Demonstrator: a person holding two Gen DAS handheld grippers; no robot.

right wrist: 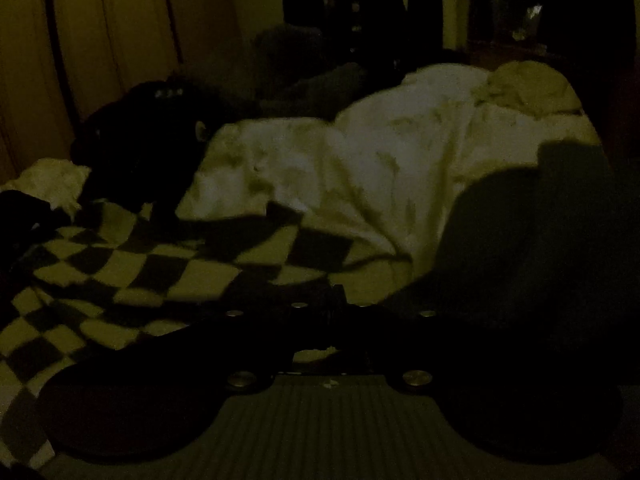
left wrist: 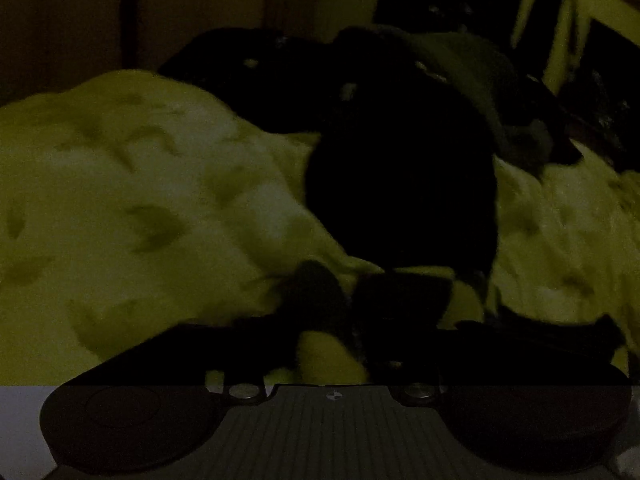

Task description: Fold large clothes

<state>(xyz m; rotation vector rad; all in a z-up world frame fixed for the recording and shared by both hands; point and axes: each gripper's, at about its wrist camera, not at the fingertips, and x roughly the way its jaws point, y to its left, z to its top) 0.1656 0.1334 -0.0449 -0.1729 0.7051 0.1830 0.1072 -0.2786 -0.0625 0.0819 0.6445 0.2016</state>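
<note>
Ahead of the left gripper point(left wrist: 356, 308), a large black soft garment point(left wrist: 400, 200) lies bunched on a pale, dimpled bedcover point(left wrist: 140, 200). It reaches from just beyond the tool to well ahead of it.

**Tool state**
- Left gripper: jaws spread to their widest. No cloth can be seen pinched between them, though the view is very dark.
- Right gripper point(right wrist: 336, 308): jaws fully closed. Whether a thin fabric edge is caught between them cannot be told.

**Step in hand**
Judged from the layout, this is the pick-up stage. The garment is not yet spread flat and no fold is visible.

**Next move**
1. Bring the left gripper onto a free edge or corner of the black garment.
2. Close on one layer only, clear of the bedcover beneath.
3. Draw the garment out flat.

**Count**
- Grippers: two.
- Black garment ahead of the left gripper: one.
- Black-and-pale checked blanket point(right wrist: 140, 272), ahead and left of the right gripper: one.
- White rumpled duvet point(right wrist: 340, 168), ahead of the right gripper, beyond the blanket: one. It may be the same item as the bedcover; this cannot be confirmed.
- Dark heap of clothing point(right wrist: 132, 140), far left of the right gripper: one heap. The pieces cannot be counted.
- Dark mass point(right wrist: 520, 248) at the right gripper's right: one, unidentified.
</note>
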